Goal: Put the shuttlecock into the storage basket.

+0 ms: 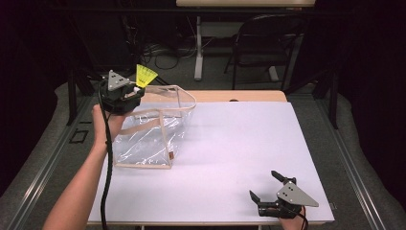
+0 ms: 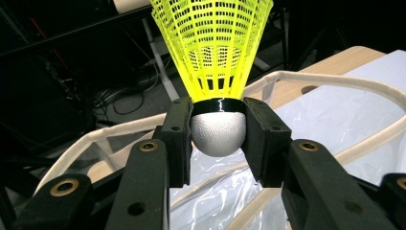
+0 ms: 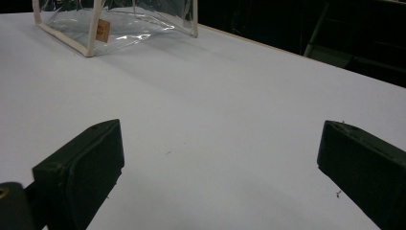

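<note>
Our left gripper [image 2: 218, 132] clamps the neon-yellow plastic shuttlecock [image 2: 213, 52] above the clear vinyl bag [image 1: 153, 129]; at five o'clock, our right gripper [image 1: 266, 184] gapes empty.

Yellow shuttlecock [image 2: 213, 48], white cork clamped between black fingers [image 2: 179, 139], above the clear bag's [image 2: 335, 115] cream rim.

shuttlecock [image 2: 213, 48] – yellow plastic mesh skirt, glossy black band, white finely textured matt nose | bag [image 1: 153, 134] beside it – clear glossy crinkled plastic, cream cloth-like trim | table sheet [image 1: 230, 158] under bag – smooth, matt white | gripper pads [image 3: 79, 167] – matt black
</note>
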Demonstrator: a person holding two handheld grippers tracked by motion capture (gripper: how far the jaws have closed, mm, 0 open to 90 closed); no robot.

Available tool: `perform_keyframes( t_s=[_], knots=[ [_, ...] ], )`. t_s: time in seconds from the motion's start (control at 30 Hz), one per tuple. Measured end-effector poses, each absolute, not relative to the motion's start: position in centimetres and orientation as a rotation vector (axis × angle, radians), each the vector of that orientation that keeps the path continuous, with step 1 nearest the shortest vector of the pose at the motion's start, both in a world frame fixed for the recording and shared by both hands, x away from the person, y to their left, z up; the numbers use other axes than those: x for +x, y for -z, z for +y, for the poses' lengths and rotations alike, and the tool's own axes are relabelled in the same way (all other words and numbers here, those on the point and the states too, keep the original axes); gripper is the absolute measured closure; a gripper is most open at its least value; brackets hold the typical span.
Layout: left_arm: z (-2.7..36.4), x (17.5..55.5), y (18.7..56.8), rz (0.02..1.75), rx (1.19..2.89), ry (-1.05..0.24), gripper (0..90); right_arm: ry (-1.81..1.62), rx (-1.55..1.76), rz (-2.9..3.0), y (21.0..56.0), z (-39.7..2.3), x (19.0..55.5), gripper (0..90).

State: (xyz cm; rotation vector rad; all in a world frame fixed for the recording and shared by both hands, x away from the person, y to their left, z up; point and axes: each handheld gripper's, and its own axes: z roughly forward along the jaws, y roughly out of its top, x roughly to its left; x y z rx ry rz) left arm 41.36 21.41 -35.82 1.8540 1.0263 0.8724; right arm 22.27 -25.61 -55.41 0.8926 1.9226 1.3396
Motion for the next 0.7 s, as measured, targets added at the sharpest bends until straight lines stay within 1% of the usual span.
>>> perform_keyframes(
  t_s=[0.7],
  knots=[
    [23.0,40.8,36.3,1.053,1.898,-0.871,64.4,-1.338,0.891,1.923,55.4,-25.6,22.3,1.7]
  ],
)
